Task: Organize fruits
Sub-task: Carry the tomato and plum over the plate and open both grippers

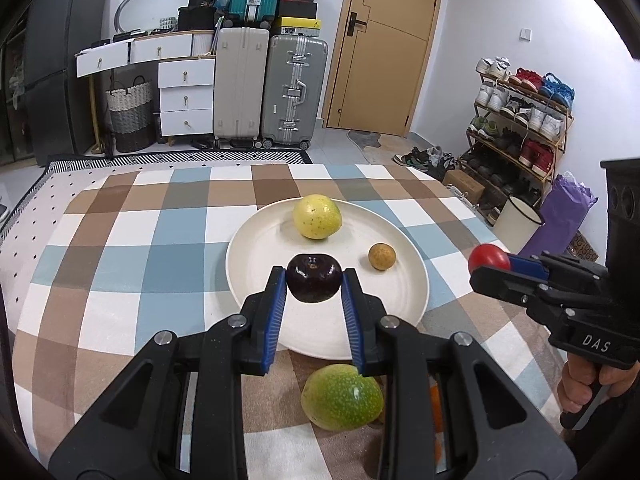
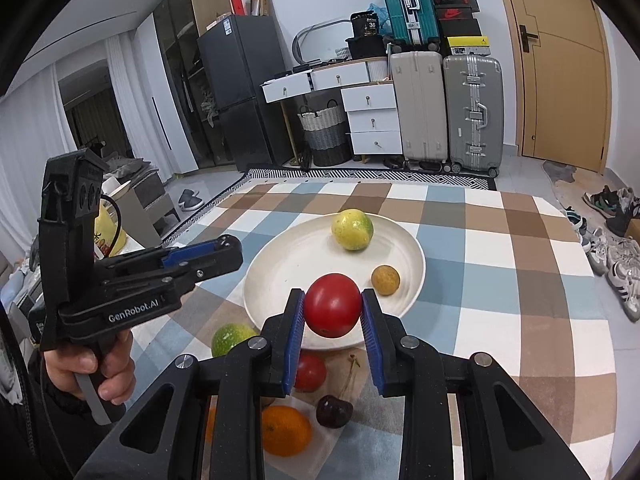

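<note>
My left gripper [image 1: 315, 277] is shut on a dark purple cherry [image 1: 315, 286], held over the near part of the white plate [image 1: 256, 248]. My right gripper [image 2: 333, 299] is shut on a red tomato [image 2: 332, 308] above the plate's [image 2: 288, 264] near rim. In the left wrist view the same tomato [image 1: 489, 258] shows at the right. On the plate lie a yellow-green round fruit [image 1: 317, 216] and a small brown longan [image 1: 381, 256]. The left gripper's cherry is hidden in the right wrist view.
On the checked cloth in front of the plate lie a green fruit [image 2: 230, 338], a second tomato [image 2: 310, 372], an orange [image 2: 286, 430] and a stemmed cherry [image 2: 334, 411]. Suitcases [image 1: 296, 92], drawers [image 1: 186, 96] and a shoe rack [image 1: 516, 120] stand beyond the table.
</note>
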A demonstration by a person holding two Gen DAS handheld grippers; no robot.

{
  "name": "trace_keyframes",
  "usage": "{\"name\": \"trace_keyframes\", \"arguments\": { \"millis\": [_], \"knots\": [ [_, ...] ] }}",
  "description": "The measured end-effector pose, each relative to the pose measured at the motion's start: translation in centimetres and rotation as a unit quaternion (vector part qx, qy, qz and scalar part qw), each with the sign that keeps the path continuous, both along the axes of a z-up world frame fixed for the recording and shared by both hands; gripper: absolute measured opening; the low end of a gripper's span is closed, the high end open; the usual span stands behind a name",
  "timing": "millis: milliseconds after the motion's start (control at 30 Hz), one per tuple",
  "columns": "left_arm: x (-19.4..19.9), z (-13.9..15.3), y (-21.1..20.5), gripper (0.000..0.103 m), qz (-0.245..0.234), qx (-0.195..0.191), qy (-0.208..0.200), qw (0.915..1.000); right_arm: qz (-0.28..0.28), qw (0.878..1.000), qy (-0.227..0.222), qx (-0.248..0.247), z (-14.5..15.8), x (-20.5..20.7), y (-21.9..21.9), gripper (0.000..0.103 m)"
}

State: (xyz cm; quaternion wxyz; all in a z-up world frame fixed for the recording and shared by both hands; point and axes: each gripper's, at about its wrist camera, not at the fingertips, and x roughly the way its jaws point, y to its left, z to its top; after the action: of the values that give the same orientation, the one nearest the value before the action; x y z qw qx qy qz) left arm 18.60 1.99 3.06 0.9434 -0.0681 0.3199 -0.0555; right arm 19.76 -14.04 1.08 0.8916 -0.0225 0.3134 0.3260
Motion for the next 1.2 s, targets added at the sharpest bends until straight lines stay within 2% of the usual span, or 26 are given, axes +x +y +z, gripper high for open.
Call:
{"name": "trace_keyframes", "arguments": {
  "millis": [600, 733, 1200],
  "knots": [
    [1.9, -3.6, -0.5, 0.025, -0.004, 0.021, 0.024, 0.9995, -0.003, 0.999, 0.038, -0.009, -4.1, 3.1, 2.4, 0.028],
    [2.0, -4.3, -0.9, 0.025, -0.008, 0.031, 0.028, 0.9991, -0.006, 0.999, 0.046, -0.006, -4.6, 3.4, 2.5, 0.028],
    [2.3, -5.2, -1.5, 0.025, -0.014, 0.028, 0.035, 0.9989, -0.017, 0.998, 0.057, -0.007, -5.3, 3.9, 2.6, 0.028]
  ]
}}
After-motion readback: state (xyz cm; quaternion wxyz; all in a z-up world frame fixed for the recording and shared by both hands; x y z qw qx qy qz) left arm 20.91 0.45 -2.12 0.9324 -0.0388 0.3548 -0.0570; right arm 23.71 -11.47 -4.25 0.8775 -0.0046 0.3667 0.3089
